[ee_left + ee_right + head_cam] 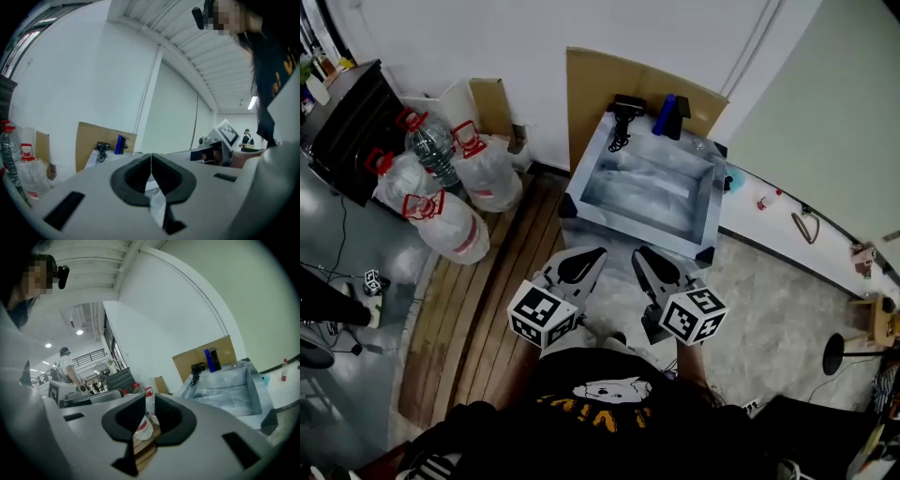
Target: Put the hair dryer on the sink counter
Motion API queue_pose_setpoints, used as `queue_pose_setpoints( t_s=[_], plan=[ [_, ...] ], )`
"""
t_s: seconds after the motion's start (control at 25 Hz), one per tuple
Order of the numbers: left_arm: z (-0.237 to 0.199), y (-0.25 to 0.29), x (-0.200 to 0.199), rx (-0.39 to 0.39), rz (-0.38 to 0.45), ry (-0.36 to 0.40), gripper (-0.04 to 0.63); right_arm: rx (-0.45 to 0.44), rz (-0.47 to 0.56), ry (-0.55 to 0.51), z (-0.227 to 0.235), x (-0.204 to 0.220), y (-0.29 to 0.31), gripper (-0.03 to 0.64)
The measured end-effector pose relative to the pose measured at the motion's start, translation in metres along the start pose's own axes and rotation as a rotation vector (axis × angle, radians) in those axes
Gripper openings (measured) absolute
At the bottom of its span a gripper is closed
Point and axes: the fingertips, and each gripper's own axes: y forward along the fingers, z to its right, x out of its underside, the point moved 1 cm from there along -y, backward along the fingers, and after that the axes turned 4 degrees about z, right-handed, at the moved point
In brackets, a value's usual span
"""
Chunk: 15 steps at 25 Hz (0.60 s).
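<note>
Left gripper (577, 266) and right gripper (651, 269) are side by side at the chest, aimed at the sink (585, 173). Left is clenched and empty, right slightly parted and empty. Hair dryer (623, 110) lies on the sink's back rim.

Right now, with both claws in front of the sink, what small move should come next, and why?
Probably just rest the left claw and right claw: both hold nothing, and the hair dryer seems to lie already on the sink's back ledge.
</note>
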Motion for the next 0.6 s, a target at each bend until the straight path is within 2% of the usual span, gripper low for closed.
queue_pose_setpoints(
  t_s=[0.16, 0.32, 0.6],
  plan=[
    [0.018, 0.011, 0.006, -0.001, -0.037, 0.005, 0.009, -0.015, 0.006, -0.017, 0.009, -0.001, -0.023, 0.038],
    [0.036, 0.019, 0.009, -0.020, -0.034, 0.011, 0.008, -0.038, 0.008, -0.064, 0.018, -0.002, -0.046, 0.023],
    [0.070, 0.030, 0.016, -0.047, -0.026, 0.025, 0.008, -0.067, -0.007, -0.083, 0.035, 0.005, -0.078, 0.015]
  ],
)
